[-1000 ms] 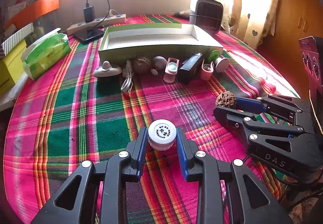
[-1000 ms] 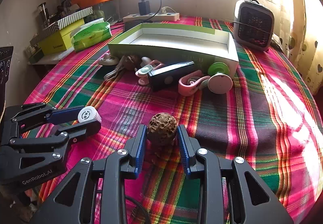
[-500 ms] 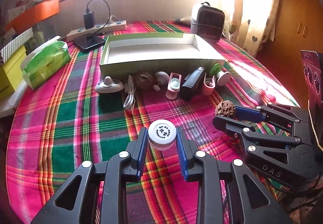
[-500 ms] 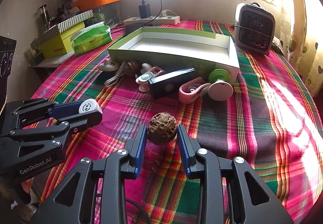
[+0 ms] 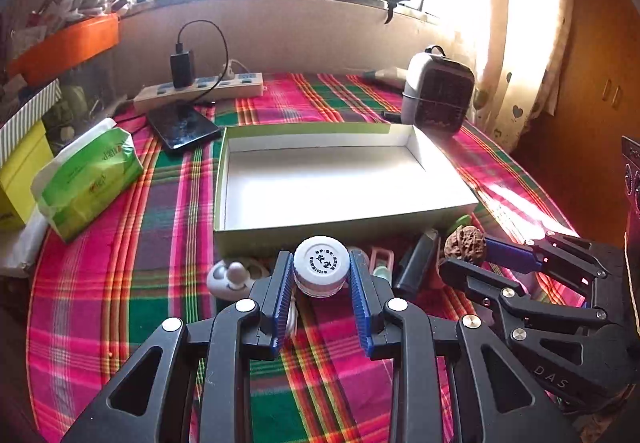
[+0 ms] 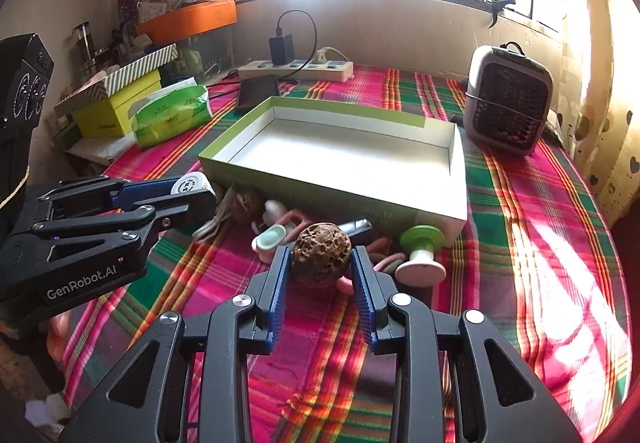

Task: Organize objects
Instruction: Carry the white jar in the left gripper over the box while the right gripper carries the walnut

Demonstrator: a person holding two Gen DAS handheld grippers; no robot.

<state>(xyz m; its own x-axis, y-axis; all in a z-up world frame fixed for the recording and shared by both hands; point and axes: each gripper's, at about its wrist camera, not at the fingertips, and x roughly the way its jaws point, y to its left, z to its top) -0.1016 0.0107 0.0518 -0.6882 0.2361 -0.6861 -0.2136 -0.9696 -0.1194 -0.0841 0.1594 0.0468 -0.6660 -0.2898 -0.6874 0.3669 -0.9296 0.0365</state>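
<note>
Both grippers now sit closer to the shallow green box (image 5: 344, 179) than a second ago — it fills the middle of each frame, its white inside bare. Two items are held: the left gripper (image 5: 321, 275) is clamped on a small white capped bottle (image 5: 321, 269), the right gripper (image 6: 320, 263) on a pitted brown walnut (image 6: 320, 255). Between them and the box's near wall lies one row of clutter on the plaid tablecloth (image 6: 540, 243): a second walnut (image 6: 248, 203), a white cable (image 6: 212, 223), a black device (image 5: 416, 263), a green-and-white knob (image 6: 422, 251), pink clips (image 6: 380, 263). One tissue pack (image 5: 88, 179) sits at left, one small heater (image 6: 506, 103) and one power strip (image 5: 200, 89) beyond.
</note>
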